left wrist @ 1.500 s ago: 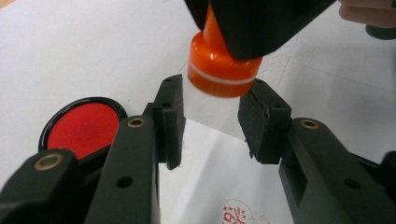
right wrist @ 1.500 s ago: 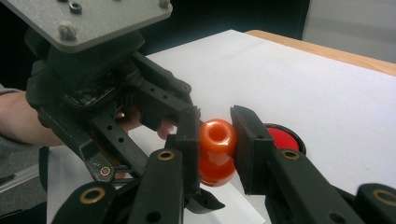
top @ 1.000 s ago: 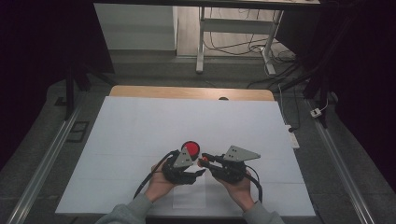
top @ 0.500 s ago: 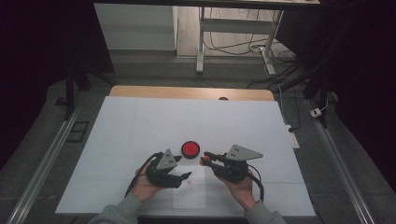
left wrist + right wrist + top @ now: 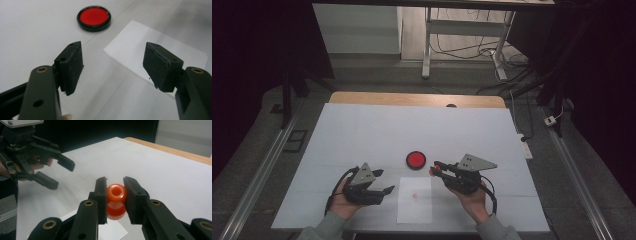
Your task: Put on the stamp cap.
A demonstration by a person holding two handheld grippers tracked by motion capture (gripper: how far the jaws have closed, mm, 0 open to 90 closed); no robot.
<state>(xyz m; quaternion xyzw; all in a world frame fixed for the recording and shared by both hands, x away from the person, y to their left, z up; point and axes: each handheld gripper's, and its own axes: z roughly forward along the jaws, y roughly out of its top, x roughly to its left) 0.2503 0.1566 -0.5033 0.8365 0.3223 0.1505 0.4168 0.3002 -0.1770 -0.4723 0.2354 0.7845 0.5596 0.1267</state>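
Note:
A round red disc with a black rim (image 5: 416, 160) (image 5: 94, 17) lies on the white table cover. In front of it is a white paper sheet (image 5: 414, 207) (image 5: 155, 55) with a small red mark. My right gripper (image 5: 435, 168) (image 5: 115, 185) is shut on a glossy orange-red spool-shaped knob (image 5: 116, 197) (image 5: 432, 172), held just right of the disc and above the sheet's far right corner. My left gripper (image 5: 383, 181) (image 5: 113, 67) (image 5: 62, 173) stands open and empty, left of the sheet, pointing toward the disc.
The white cover (image 5: 362, 130) spreads over a wooden table whose far edge (image 5: 412, 98) shows. Metal rails (image 5: 257, 175) run along both sides. A desk frame and cables (image 5: 492, 55) stand on the floor beyond.
My left gripper has drawn back from the red disc, toward the person and to the left, and is open. The right gripper with the knob has barely moved.

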